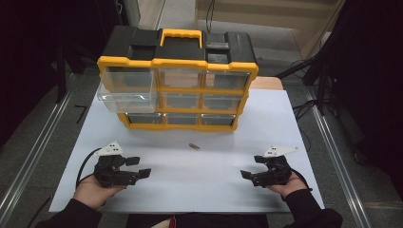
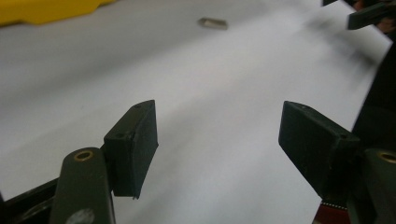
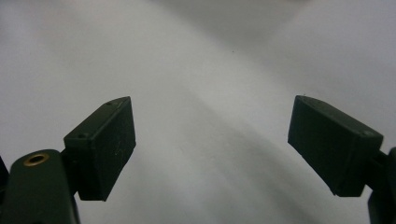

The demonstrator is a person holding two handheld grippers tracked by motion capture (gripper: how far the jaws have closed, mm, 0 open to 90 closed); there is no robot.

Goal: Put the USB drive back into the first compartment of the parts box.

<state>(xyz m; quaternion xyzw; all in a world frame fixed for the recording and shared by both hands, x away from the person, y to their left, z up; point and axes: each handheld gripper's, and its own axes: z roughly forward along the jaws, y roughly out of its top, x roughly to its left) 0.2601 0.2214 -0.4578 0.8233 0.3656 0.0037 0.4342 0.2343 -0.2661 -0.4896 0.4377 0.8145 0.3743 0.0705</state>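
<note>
A yellow and black drawer organizer [image 1: 178,71] stands at the back of the white table [image 1: 190,185]. Its top left clear drawer [image 1: 124,90] is pulled out. A small brass-coloured cylinder [image 1: 194,146] lies on the table in front of the organizer, and it shows far off in the left gripper view [image 2: 212,23]. My left gripper [image 1: 138,167] rests at the front left, open and empty [image 2: 217,135]. My right gripper [image 1: 252,168] rests at the front right, open and empty [image 3: 210,140]. Both point toward the table's middle.
A person's hands hold the grippers at the near table edge. Metal rails [image 1: 33,156] run along the floor on both sides. Dark stands and cables [image 1: 309,71] lie at the right of the table.
</note>
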